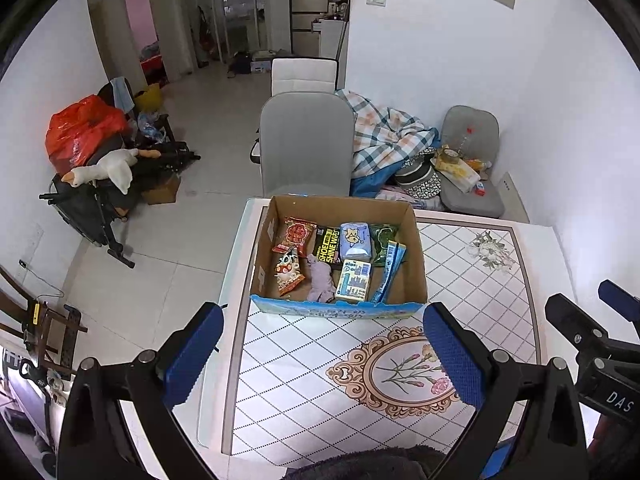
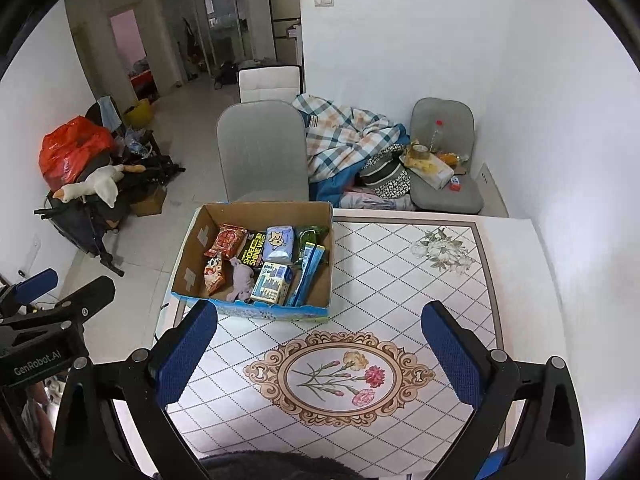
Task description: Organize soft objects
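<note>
An open cardboard box (image 1: 416, 256) (image 2: 188, 264) stands on the table's far left part. It holds several soft packs: red snack bags (image 1: 294, 236), a black shoe-wipes pack (image 1: 327, 245), a light blue tissue pack (image 1: 355, 241) (image 2: 279, 243), a green pack (image 1: 383, 236), a blue-white carton (image 1: 352, 286) and a grey plush toy (image 1: 322, 282) (image 2: 242, 278). My left gripper (image 1: 322, 354) is open and empty above the table, before the box. My right gripper (image 2: 320, 354) is open and empty, to the right of the left one.
The table (image 2: 400, 280) has a diamond-tiled top with flower prints. A grey chair (image 1: 306, 144) stands behind the box. A second chair (image 2: 444, 152) with clutter and a plaid blanket (image 2: 348, 136) lie at the back right. The wall is close on the right.
</note>
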Demonstrator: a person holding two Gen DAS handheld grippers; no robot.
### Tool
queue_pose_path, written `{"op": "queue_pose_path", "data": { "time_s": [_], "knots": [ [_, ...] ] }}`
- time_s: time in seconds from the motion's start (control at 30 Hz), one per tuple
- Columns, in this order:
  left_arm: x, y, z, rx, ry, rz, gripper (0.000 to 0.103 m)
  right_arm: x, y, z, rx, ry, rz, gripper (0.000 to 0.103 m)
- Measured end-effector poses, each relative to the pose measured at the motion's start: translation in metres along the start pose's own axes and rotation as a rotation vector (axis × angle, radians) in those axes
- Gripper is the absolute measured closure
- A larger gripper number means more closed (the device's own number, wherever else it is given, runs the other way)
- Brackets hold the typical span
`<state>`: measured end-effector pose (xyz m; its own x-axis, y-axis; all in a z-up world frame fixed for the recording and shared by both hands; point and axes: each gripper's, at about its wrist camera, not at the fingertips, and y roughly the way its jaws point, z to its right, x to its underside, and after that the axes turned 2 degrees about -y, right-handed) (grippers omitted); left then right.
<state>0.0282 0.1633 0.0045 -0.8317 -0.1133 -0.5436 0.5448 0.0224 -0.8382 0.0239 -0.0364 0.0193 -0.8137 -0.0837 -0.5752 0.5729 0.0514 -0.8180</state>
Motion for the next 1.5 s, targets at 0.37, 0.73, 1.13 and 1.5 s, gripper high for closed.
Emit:
{"op": "queue_pose_path", "data": {
  "time_s": [0.37, 0.73, 1.13, 1.5],
  "knots": [
    [0.002, -0.008, 0.007, -0.003, 0.005, 0.017, 0.001, 0.000, -0.002, 0.004, 0.016, 0.007, 0.002, 0.000],
    [0.004, -0.007, 0.008, -0.004, 0.006, 0.021, 0.001, -0.001, -0.003, 0.007, 0.029, 0.008, 0.011, 0.000],
    [0.004, -0.008, 0.007, -0.006, 0.004, 0.019, 0.001, 0.000, -0.005, 0.008, 0.033, 0.010, 0.015, 0.000],
    [0.008, -0.006, 0.007, -0.001, -0.009, 0.013, 0.001, 0.006, -0.006, 0.009, 0.040, 0.008, 0.015, 0.000]
  ]
}}
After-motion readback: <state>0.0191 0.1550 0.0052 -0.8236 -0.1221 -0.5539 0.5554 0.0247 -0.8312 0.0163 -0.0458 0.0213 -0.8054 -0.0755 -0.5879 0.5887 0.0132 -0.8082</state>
